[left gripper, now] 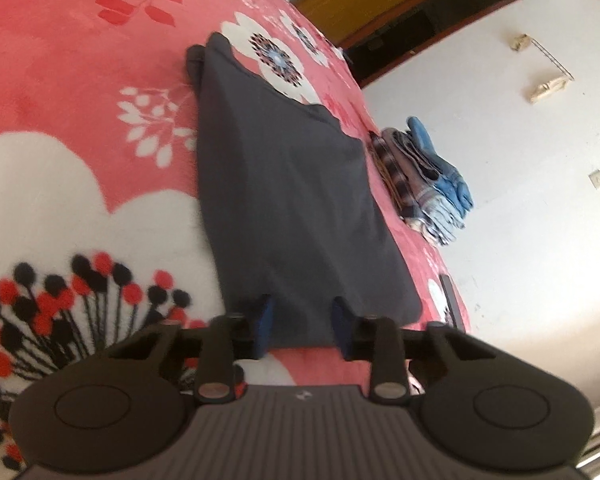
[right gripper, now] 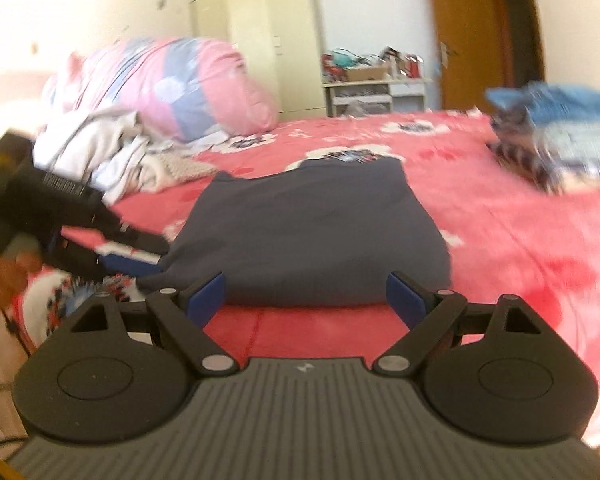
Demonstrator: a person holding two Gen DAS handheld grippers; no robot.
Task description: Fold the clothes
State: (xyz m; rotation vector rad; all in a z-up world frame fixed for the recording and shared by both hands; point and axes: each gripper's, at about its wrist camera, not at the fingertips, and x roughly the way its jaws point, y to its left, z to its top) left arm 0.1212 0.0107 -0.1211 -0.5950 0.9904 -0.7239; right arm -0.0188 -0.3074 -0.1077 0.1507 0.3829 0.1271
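Garment: we see a dark grey garment (left gripper: 292,200) lying flat on the red floral blanket (left gripper: 60,80) of the bed, already narrowed to a long, smooth panel; its near hem lies close to the bed's near edge.
Left gripper: our left gripper (left gripper: 303,326) hangs at the garment's near hem with its blue fingers a moderate way apart; they straddle the cloth edge but clamp nothing that we can see.
Right gripper: our right gripper (right gripper: 306,298) faces another edge of the same garment with its fingers spread wide and nothing between them, the cloth lying just beyond the tips.
Stage: we judge that this fits either a fold about to be taken at these edges or a fold just laid down and released; the frames do not settle which.
Doing it well: if we take another fold, we want both grips at matching points on one edge, all layers caught together, and the edge carried level so that the panel stays square.
Folded stack: a pile of folded clothes (left gripper: 424,184), plaid beneath and blue denim on top, sits at the bed's far edge, well apart from the garment.
Unfolded heap: pale crumpled clothes (right gripper: 116,152) lie at the bed's other side, beside a pink striped duvet (right gripper: 172,84).
Containers: we see none on the bed; the distant cabinet's contents are too blurred to tell.
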